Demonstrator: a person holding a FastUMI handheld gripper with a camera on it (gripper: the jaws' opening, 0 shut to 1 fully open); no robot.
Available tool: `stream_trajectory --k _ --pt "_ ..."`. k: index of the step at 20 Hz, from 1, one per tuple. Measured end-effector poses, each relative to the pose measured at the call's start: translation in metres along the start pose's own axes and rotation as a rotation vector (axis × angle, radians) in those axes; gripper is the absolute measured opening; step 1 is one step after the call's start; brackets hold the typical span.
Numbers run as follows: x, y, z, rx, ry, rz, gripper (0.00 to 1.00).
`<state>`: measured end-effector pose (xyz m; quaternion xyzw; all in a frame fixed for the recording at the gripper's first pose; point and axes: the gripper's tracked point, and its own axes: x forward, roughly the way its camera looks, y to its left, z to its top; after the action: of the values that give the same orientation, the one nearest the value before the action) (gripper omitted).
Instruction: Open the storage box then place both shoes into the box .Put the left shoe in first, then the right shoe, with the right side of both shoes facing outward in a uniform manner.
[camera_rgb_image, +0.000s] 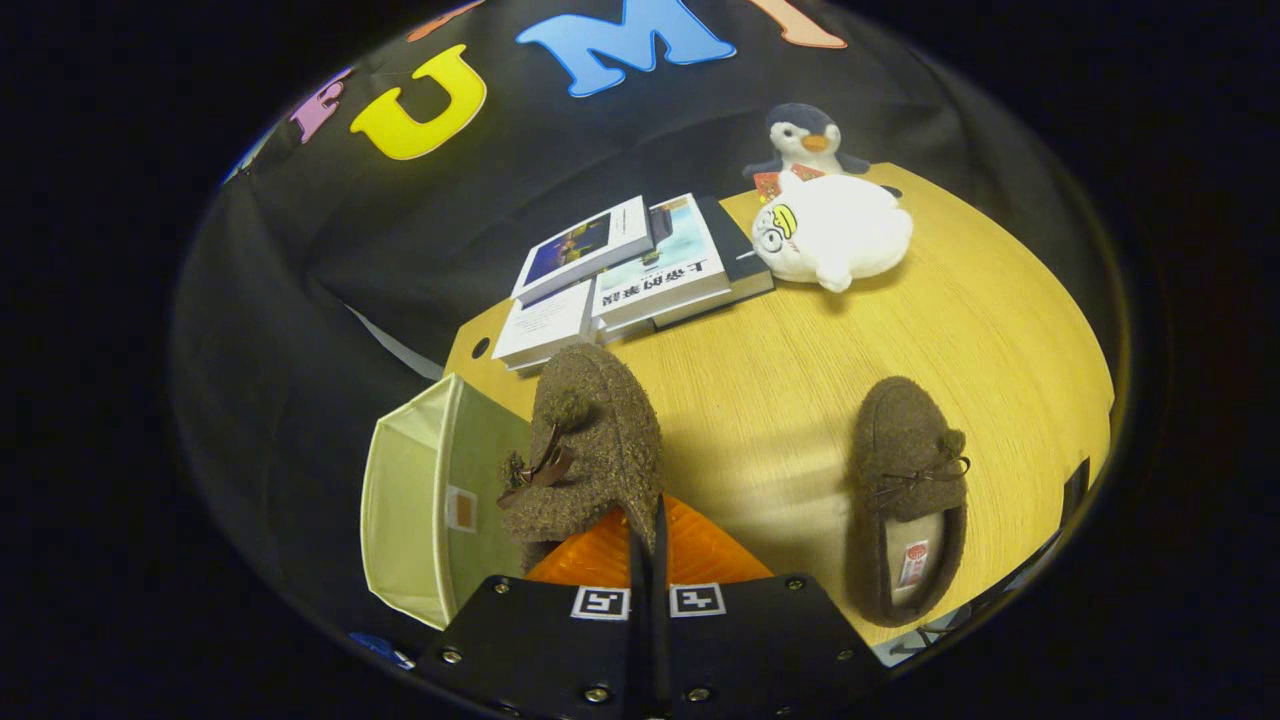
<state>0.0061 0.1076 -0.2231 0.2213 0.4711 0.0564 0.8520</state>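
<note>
Shoe one (590, 440), fuzzy and brown, is hanging pinched in the gripper's (648, 520) closed orange fingers, beside the open storage box (410, 500) at near left. Such a thin heel grip risks it slipping out; the other shoe (905, 500) is lying right.

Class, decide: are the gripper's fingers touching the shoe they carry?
Touching. In the gripper view, both orange fingers close tight on the brown shoe's edge, lifting it beside the open box.
</note>
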Motion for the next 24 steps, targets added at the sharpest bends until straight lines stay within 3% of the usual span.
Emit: stream_trajectory --k 12,24 --pt "-0.012 0.125 0.019 -0.034 -0.038 0.144 0.01" --pt "0.04 0.203 -0.034 -0.068 0.04 0.183 0.0"
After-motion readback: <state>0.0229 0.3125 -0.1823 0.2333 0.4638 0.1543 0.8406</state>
